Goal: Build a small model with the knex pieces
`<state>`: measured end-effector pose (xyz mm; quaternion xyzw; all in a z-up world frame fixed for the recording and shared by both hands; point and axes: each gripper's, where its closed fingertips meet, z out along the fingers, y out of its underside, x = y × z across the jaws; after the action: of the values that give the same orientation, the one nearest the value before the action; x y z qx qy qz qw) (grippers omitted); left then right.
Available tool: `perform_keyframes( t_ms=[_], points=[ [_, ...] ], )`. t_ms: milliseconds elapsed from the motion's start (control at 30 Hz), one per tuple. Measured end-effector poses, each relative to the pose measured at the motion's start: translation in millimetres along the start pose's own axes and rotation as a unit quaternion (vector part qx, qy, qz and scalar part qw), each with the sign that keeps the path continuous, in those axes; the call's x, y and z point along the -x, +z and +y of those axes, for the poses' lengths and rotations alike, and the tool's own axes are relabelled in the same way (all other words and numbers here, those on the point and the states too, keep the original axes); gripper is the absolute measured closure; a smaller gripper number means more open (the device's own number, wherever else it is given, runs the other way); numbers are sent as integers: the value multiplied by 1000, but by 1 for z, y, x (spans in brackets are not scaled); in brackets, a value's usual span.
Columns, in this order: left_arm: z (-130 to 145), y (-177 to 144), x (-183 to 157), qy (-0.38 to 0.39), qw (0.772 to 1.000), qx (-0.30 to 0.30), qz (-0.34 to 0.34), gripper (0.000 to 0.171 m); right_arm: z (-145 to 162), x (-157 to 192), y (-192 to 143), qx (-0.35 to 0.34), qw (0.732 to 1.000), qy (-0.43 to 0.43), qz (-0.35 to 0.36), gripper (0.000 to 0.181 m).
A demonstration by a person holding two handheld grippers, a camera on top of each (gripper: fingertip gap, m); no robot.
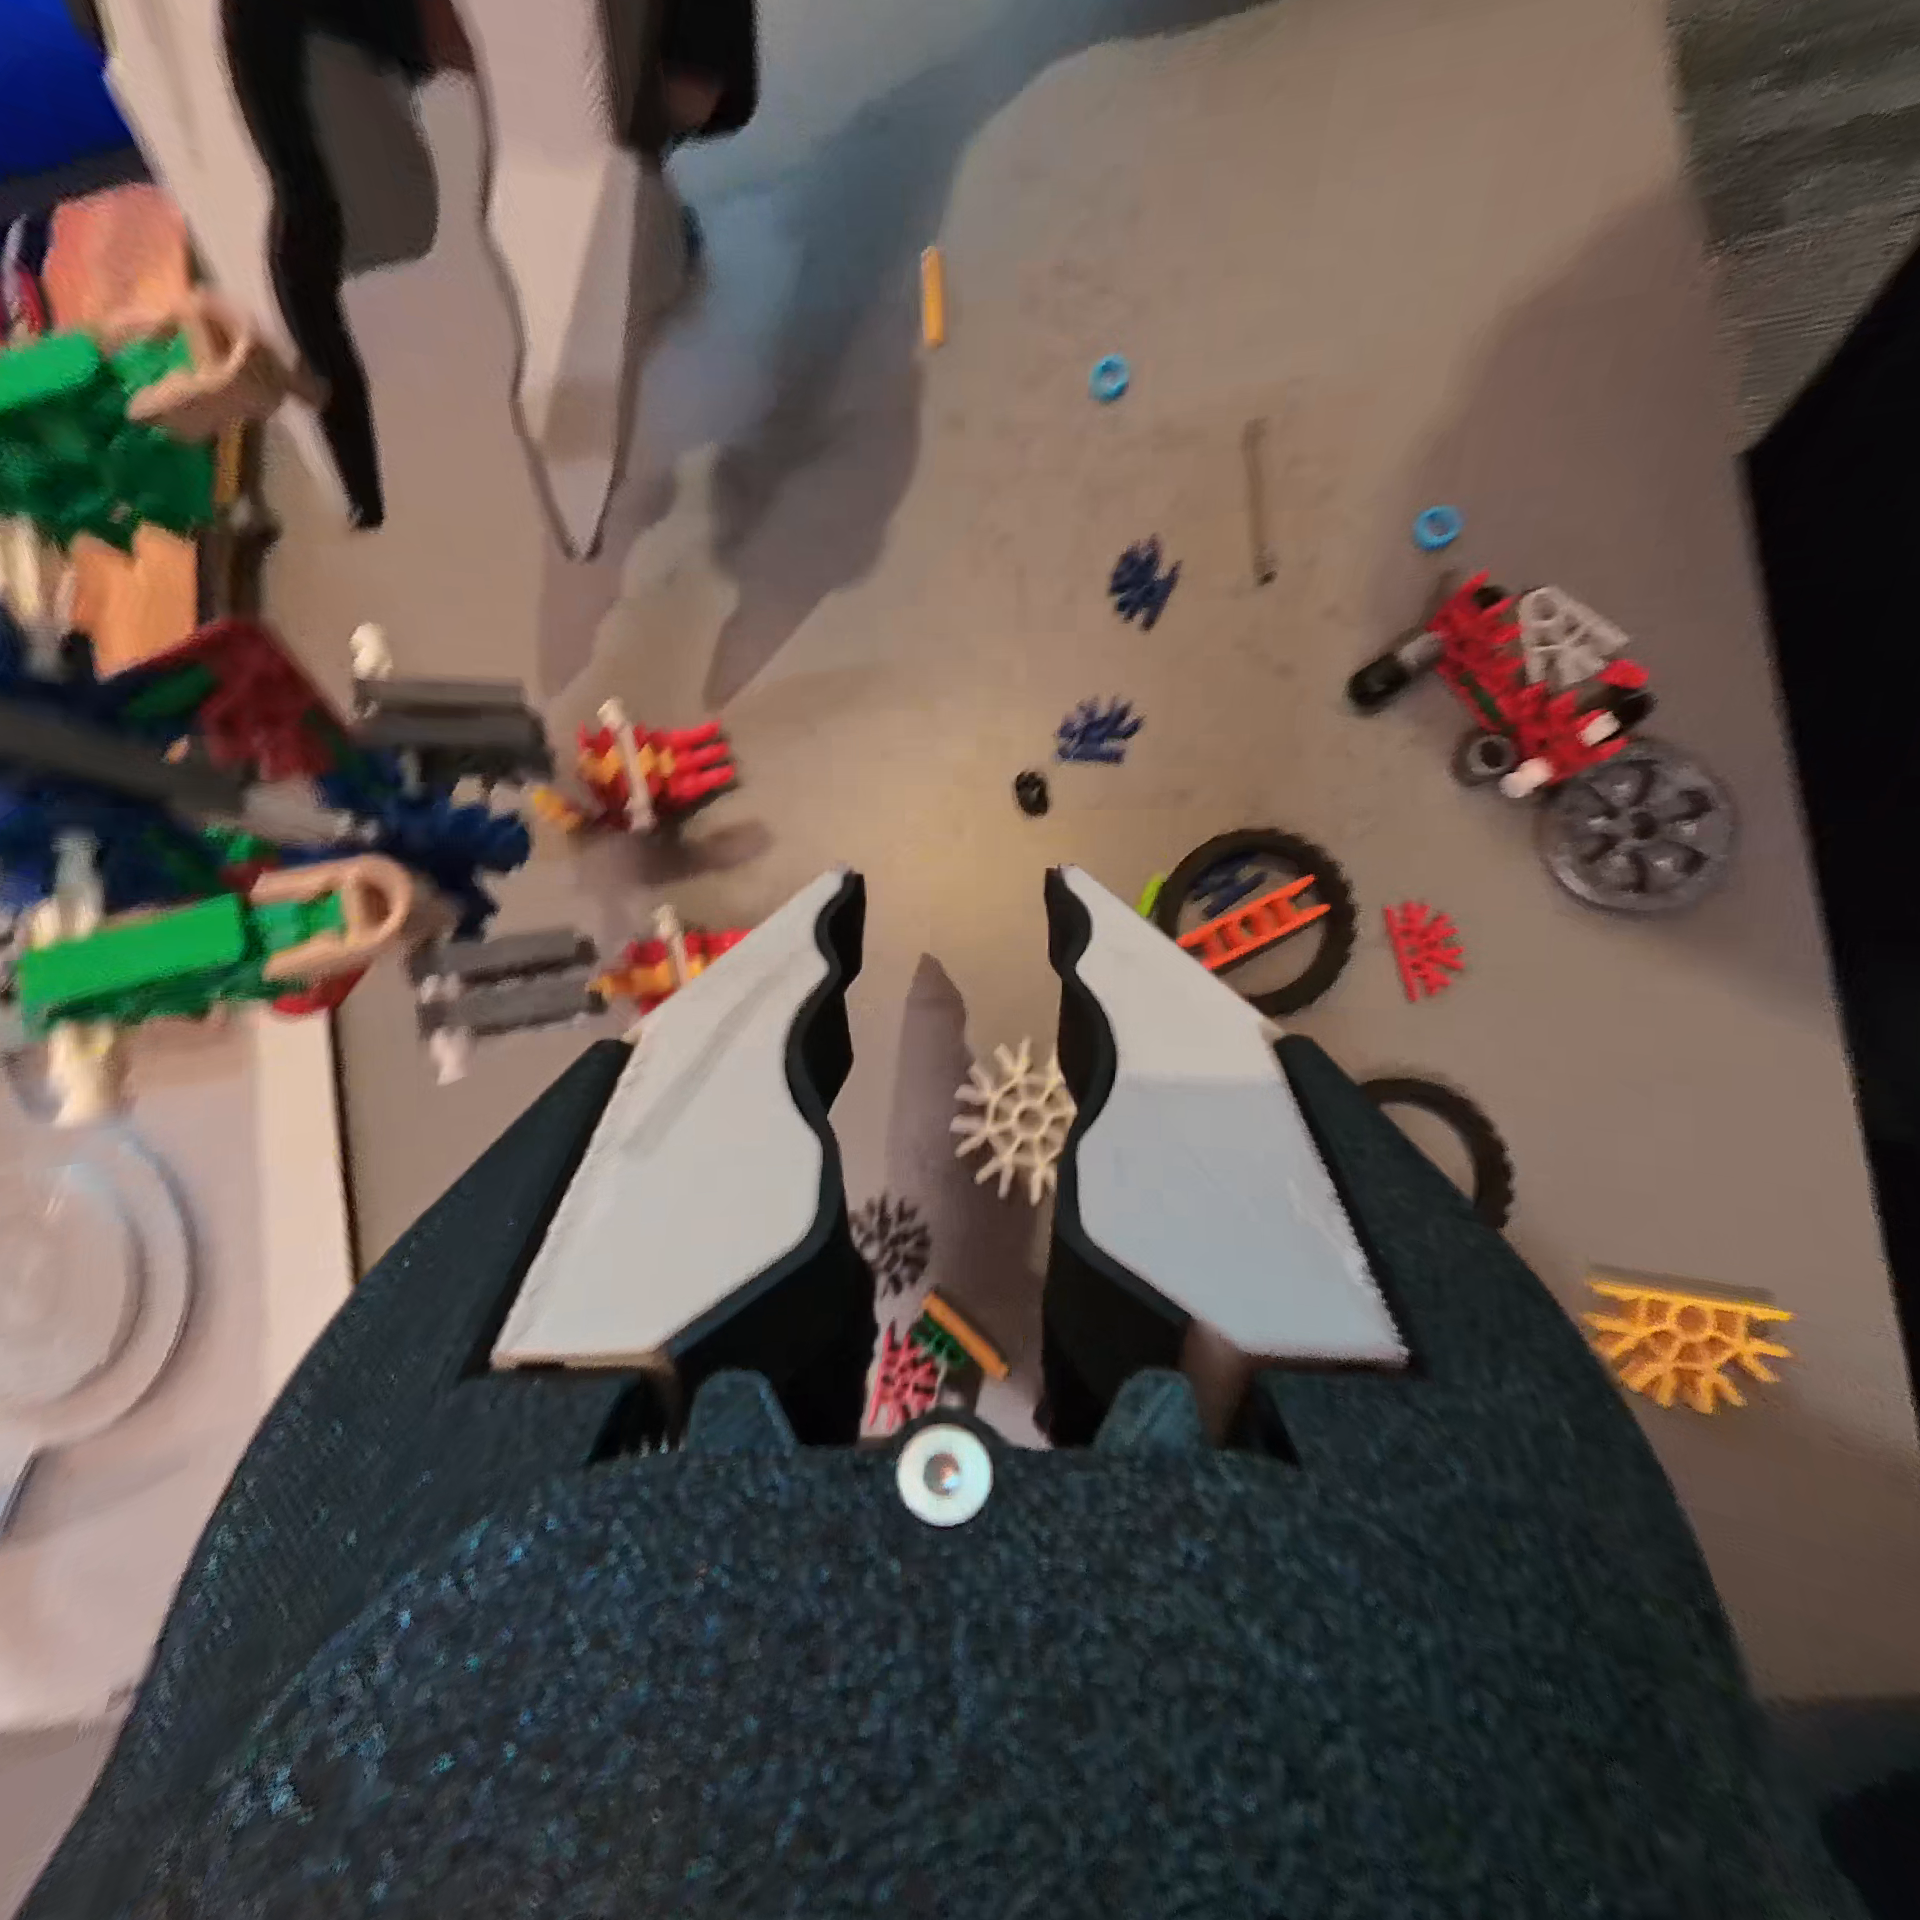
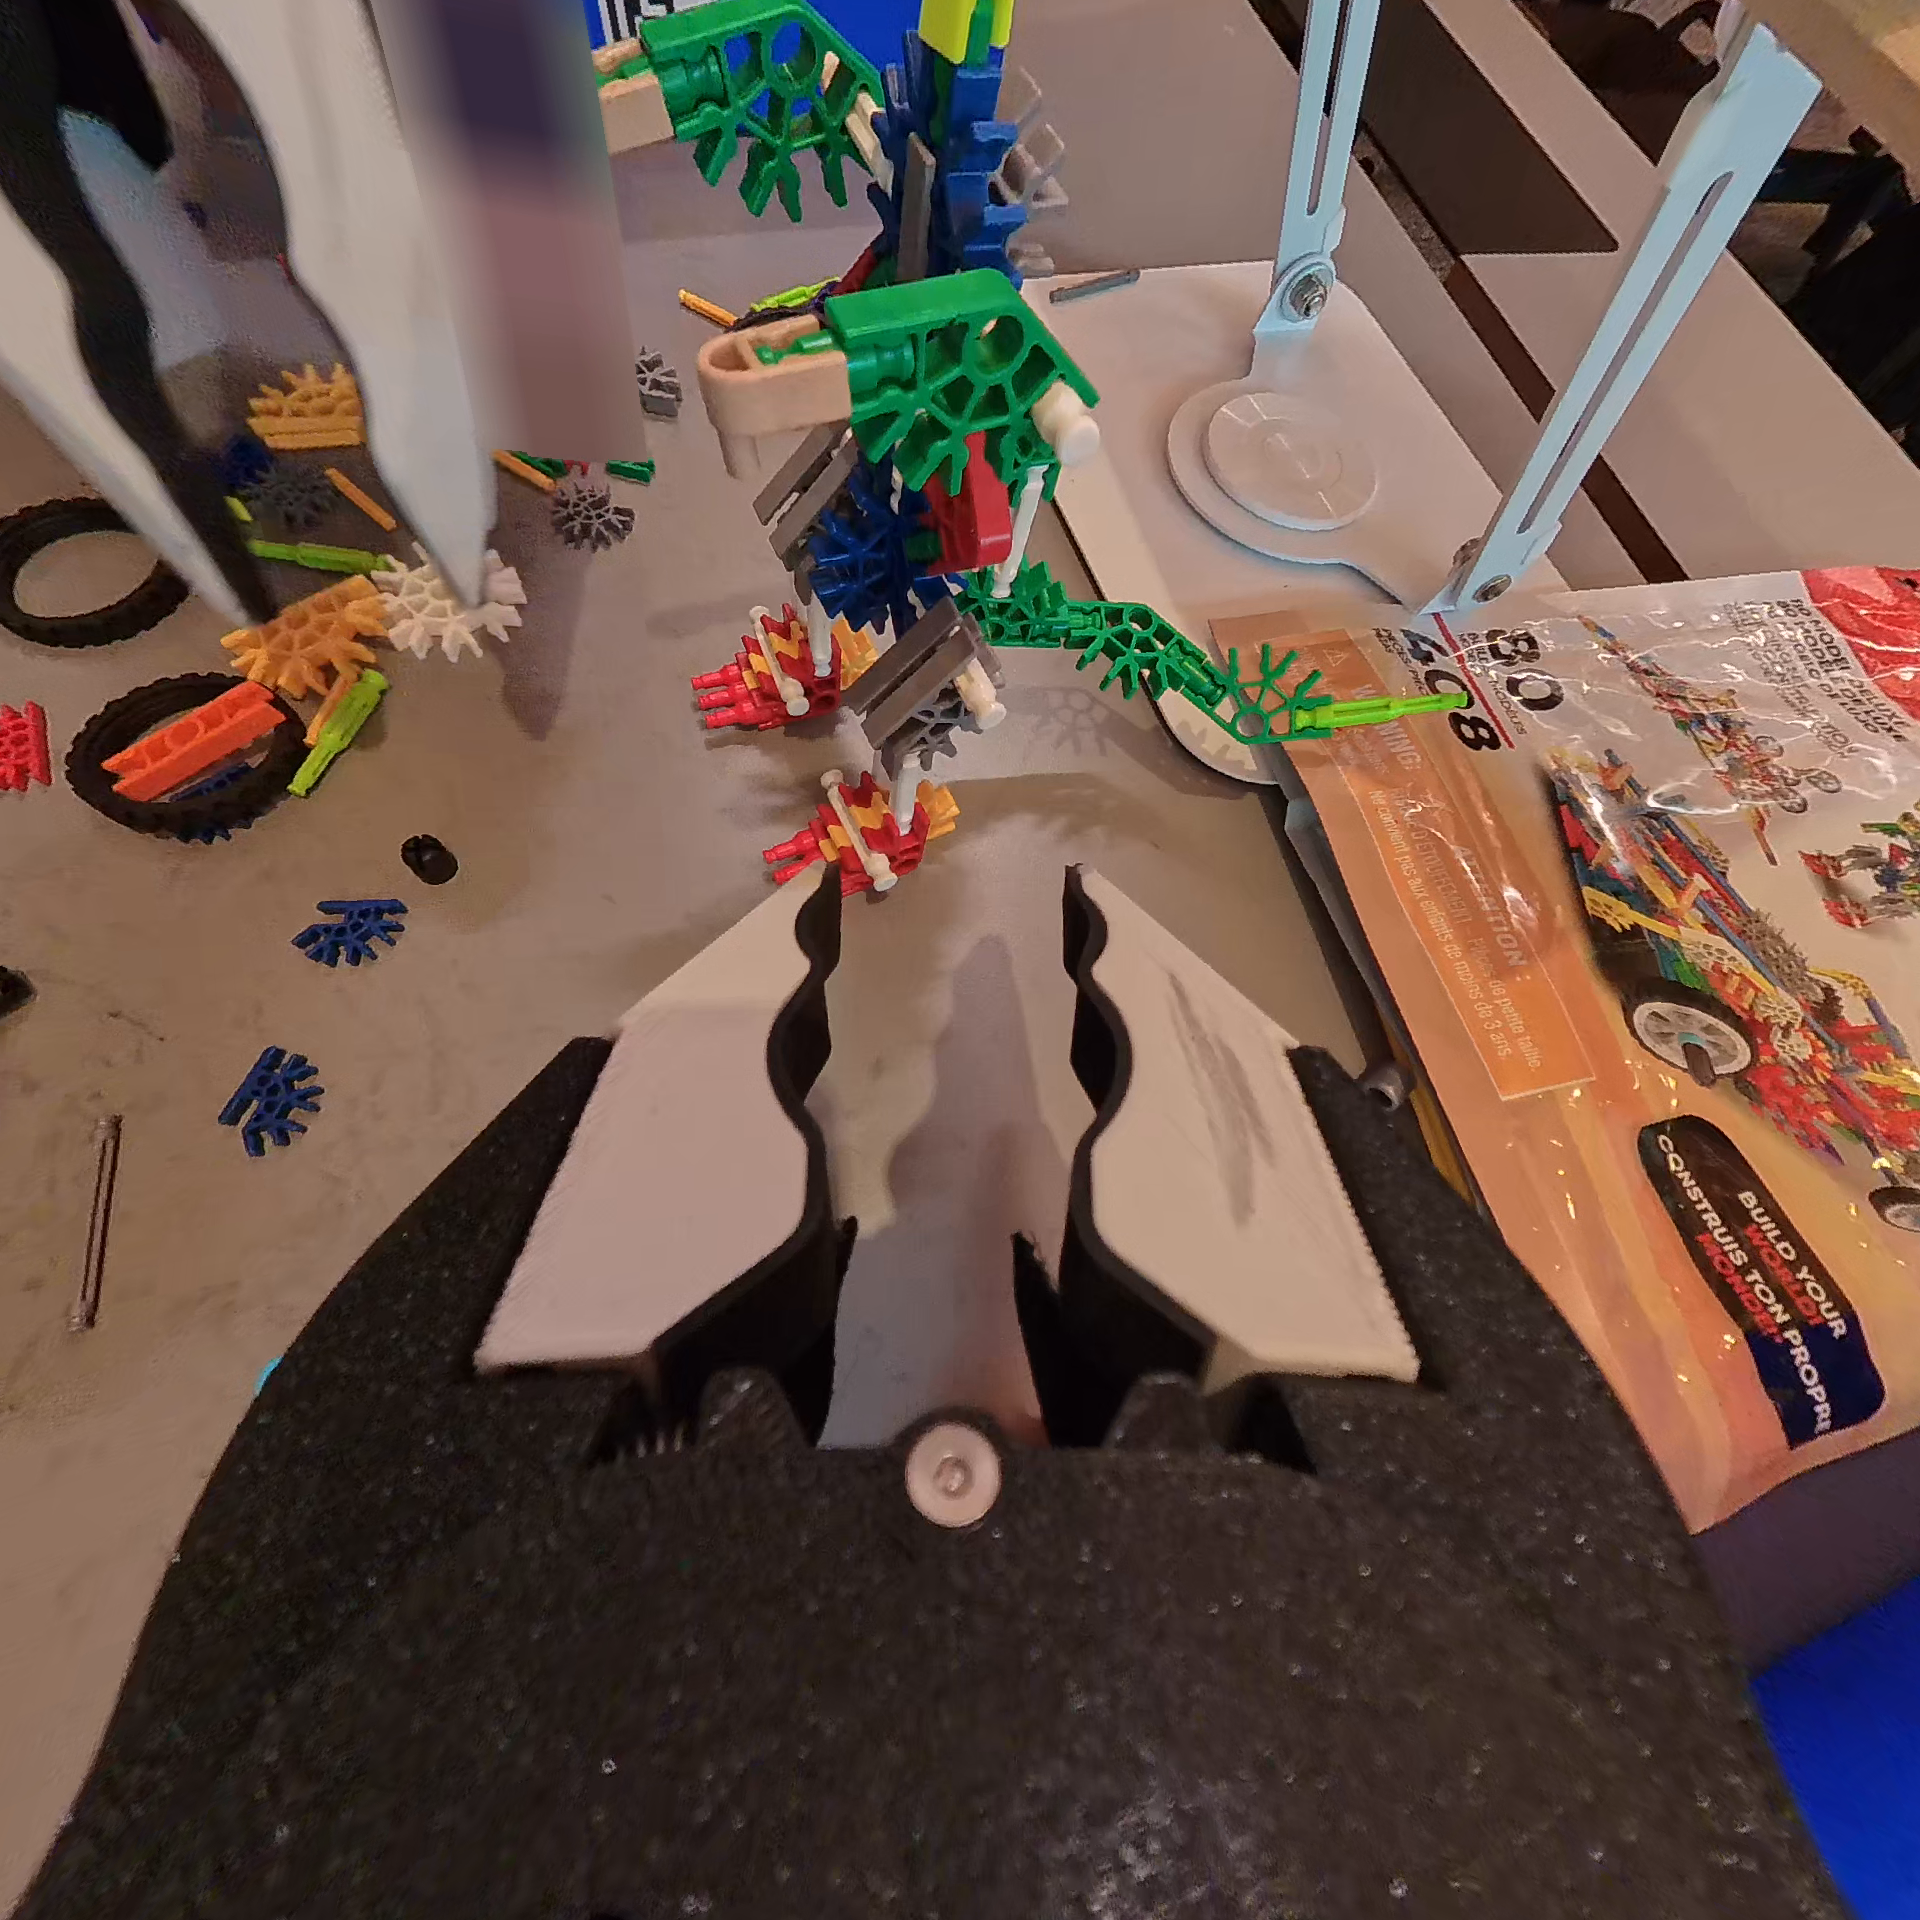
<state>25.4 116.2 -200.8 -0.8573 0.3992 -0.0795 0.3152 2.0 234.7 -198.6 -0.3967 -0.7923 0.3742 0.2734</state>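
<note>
My left gripper (image 1: 953, 883) is open and empty, low over a grey table (image 1: 1351, 260). A white snowflake connector (image 1: 1013, 1127) lies between its fingers, close to the right one. In the right wrist view the left gripper (image 2: 358, 603) has one fingertip at that white connector (image 2: 447, 613), beside a yellow connector (image 2: 301, 644). My right gripper (image 2: 951, 878) is open and empty. Its tips are just in front of the red and yellow foot (image 2: 862, 831) of an upright green, blue and grey rod-and-connector model (image 2: 935, 416). The model also shows at the left of the left wrist view (image 1: 312, 779).
Loose parts lie about: blue connectors (image 1: 1096, 727), a tyre around an orange piece (image 1: 1257, 920), a red connector (image 1: 1423, 948), a yellow connector (image 1: 1688, 1345), and a small red build with a grey wheel (image 1: 1527, 686). A clear printed bag (image 2: 1662, 935) and a pale blue stand (image 2: 1278, 457) are right of the model. To the orange piece (image 1: 1257, 920): left tips about 6 centimeters, right tips about 15 centimeters. It turns up in the right wrist view (image 2: 176, 737) as well.
</note>
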Motion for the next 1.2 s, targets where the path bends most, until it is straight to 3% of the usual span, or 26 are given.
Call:
perform_keyframes(
  t_ms=[267,467,867,1033,1200],
  points=[
    [-33,31,-36,60,996,-26,56,143,1,1,2,4,1000,-1,-1,139],
    [-41,62,-62,93,992,-13,89,145,1,0,1,5,1000,-3,1,139],
    [-41,86,-74,101,989,4,106,157,0,0,1,4,1000,-5,3,139],
    [-43,89,-73,103,990,-3,101,170,0,0,1,4,1000,-5,3,139],
    [-44,89,-70,108,989,-11,96,171,-1,0,0,3,1000,-5,4,139]
  ],
)
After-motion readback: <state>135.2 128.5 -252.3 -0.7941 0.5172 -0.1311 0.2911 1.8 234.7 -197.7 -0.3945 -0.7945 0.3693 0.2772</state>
